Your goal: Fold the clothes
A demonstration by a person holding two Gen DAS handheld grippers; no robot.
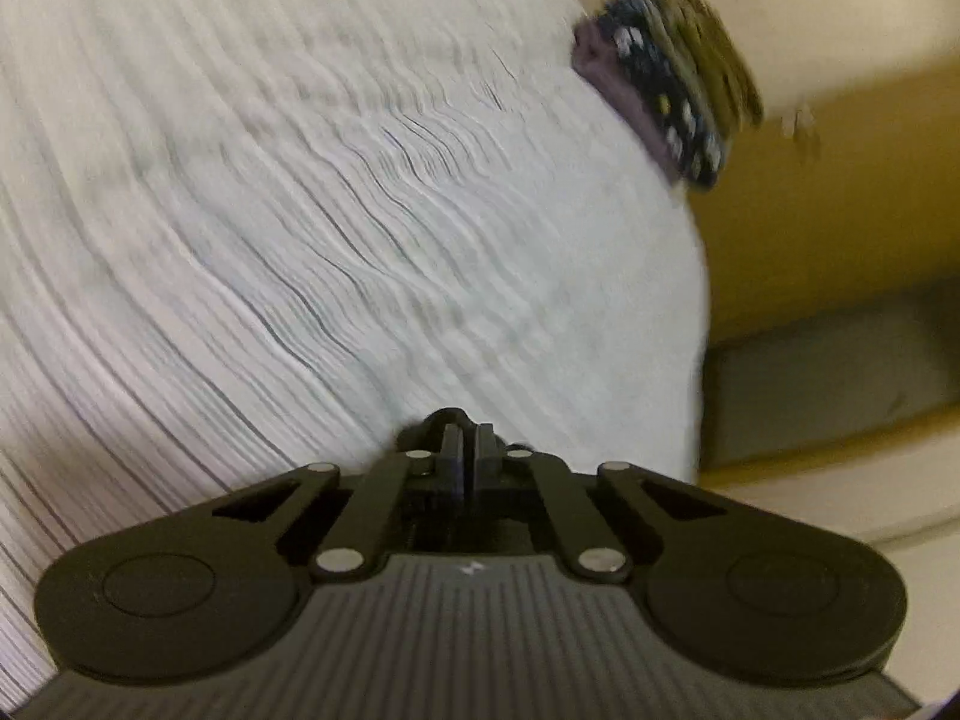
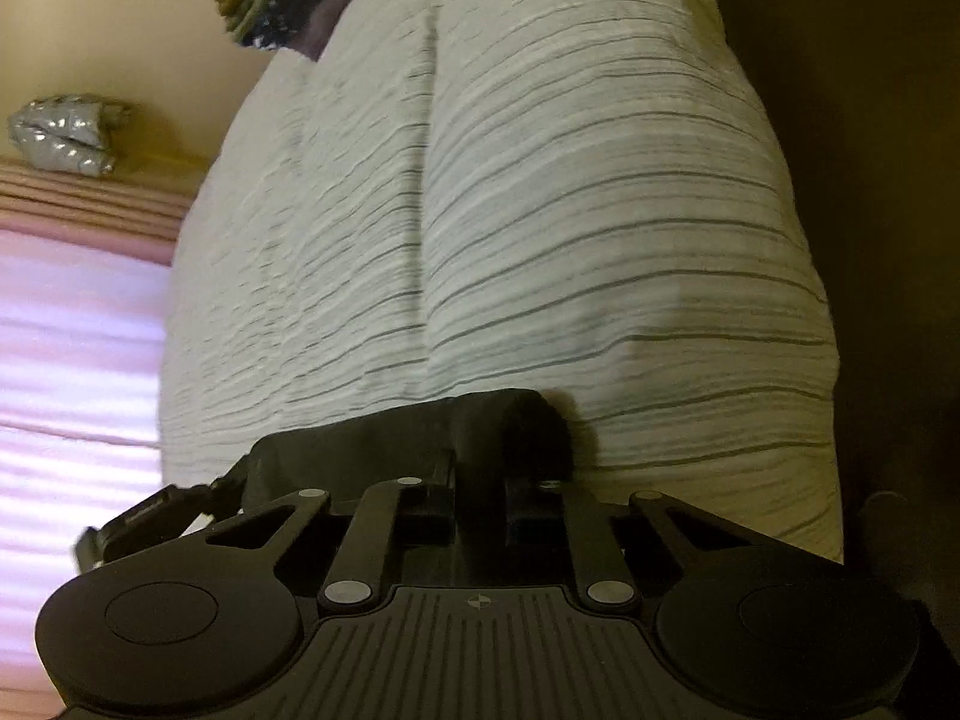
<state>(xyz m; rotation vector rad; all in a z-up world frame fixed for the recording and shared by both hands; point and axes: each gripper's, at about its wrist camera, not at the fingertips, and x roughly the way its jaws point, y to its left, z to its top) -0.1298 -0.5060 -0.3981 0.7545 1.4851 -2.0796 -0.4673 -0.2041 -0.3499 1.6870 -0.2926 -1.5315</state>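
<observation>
Striped pale garment point(image 1: 336, 228) is spread ahead of both wrist cameras. Left hand-held gripper point(image 1: 470, 450) is clenched at its near edge; right hand-held gripper point(image 2: 480, 468) is clamped on dark fabric point(image 2: 384, 438). Folded clothes stack point(image 1: 666, 84) is seen beyond.

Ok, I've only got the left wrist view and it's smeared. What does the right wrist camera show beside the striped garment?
Observer: A pink ribbed surface runs along the left edge of the striped garment.
Operator: And what is the right gripper doing?
Observer: The right gripper is low against the garment with something dark at its tips. I cannot tell whether it is open or shut.
</observation>
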